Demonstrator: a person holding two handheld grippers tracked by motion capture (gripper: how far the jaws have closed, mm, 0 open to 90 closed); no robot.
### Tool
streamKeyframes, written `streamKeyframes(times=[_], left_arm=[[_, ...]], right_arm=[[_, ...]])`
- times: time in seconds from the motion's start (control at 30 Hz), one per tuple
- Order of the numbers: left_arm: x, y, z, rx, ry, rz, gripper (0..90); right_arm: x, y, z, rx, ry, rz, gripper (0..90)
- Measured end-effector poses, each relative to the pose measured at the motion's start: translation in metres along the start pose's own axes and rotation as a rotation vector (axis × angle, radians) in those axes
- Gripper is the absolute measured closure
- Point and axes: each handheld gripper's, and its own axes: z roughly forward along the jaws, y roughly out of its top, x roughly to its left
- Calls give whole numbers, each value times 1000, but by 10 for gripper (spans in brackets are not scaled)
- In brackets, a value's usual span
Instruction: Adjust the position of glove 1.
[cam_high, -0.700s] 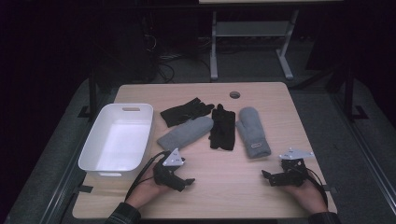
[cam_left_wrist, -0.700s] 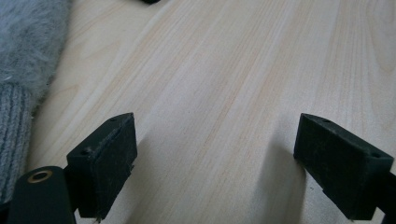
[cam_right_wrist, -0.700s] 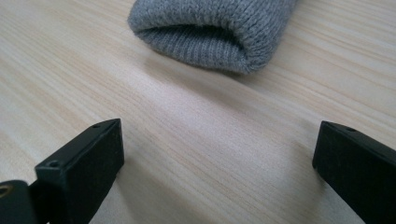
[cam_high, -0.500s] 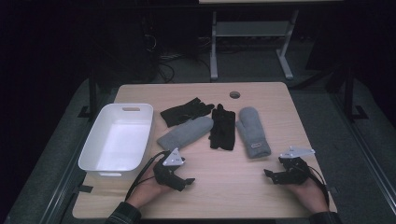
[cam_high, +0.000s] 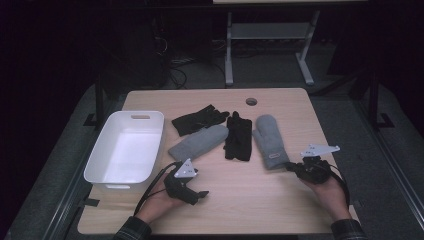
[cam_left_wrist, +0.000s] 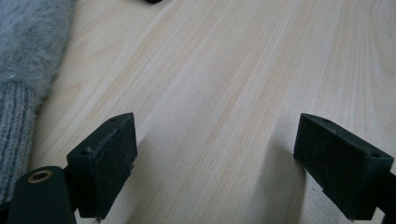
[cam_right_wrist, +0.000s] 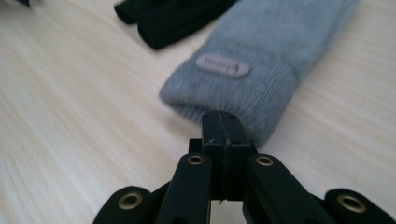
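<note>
A fixed camera looks forward and down from above the near edge of a wooden table; a second camera rides low on the left gripper, close to the tabletop; a third rides the right gripper, facing a grey mitten that the overhead view shares.

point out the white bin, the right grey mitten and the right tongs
white bin (cam_high: 95, 169), high view, left rim
right grey mitten (cam_high: 270, 140), high view, middle of the mitten
right tongs (cam_right_wrist: 223, 135), right gripper view, shut tips
</note>
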Motion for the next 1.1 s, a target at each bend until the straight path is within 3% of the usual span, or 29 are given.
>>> streamKeyframes(times=[0.33,0.57,0.8,0.93,1.1], left_arm=[[0,0,0,3,-1,-2,123],[0,0,0,2,-1,-3,123],[0,0,0,8,-2,-2,123],[0,0,0,3,0,-5,123],[-1,0,0,0,-1,-10,123]], right_arm=[[-10,23,10,-39,8,-32,900],[-20,33,30,-8,-18,-35,900],[-26,30,41,41,-16,-23,900],[-27,27,38,51,2,-11,900],[-22,24,35,67,17,-30,900]])
